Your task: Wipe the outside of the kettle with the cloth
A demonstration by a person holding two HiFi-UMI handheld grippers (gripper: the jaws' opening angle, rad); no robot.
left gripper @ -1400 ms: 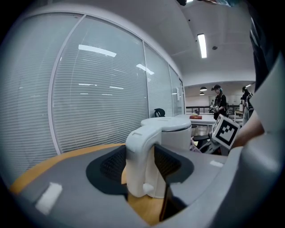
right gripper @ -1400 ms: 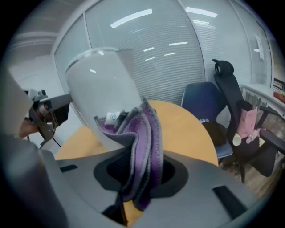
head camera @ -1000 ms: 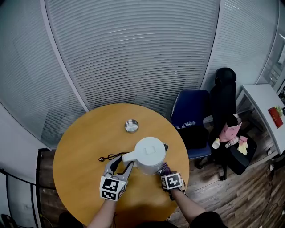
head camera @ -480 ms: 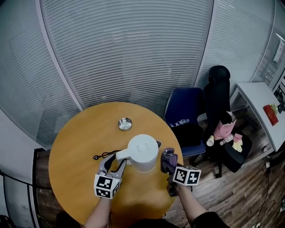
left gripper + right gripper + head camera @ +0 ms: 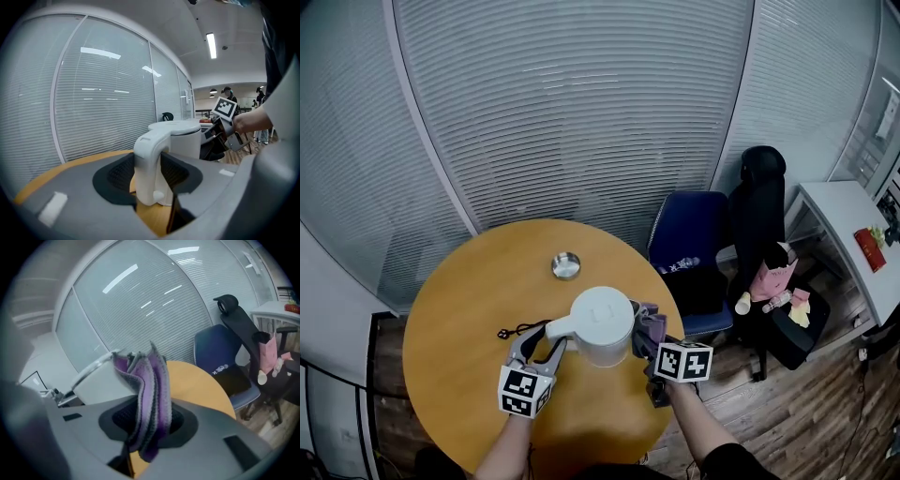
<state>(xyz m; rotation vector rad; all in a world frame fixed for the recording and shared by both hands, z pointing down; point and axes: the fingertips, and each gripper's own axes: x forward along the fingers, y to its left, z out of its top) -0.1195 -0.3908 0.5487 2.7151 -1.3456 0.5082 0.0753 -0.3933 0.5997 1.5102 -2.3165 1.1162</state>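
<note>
Head view shows the kettle standing on the table. Your left gripper's jaws are closing on its handle. Your right gripper's jaws squeeze the cloth, held up against the kettle's side.

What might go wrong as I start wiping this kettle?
The left tool has its jaws closing on the handle, so the grip may not be firm yet. A push from the cloth may shift or tip the kettle. The cloth hangs bunched in the right tool and may slip out.
</note>
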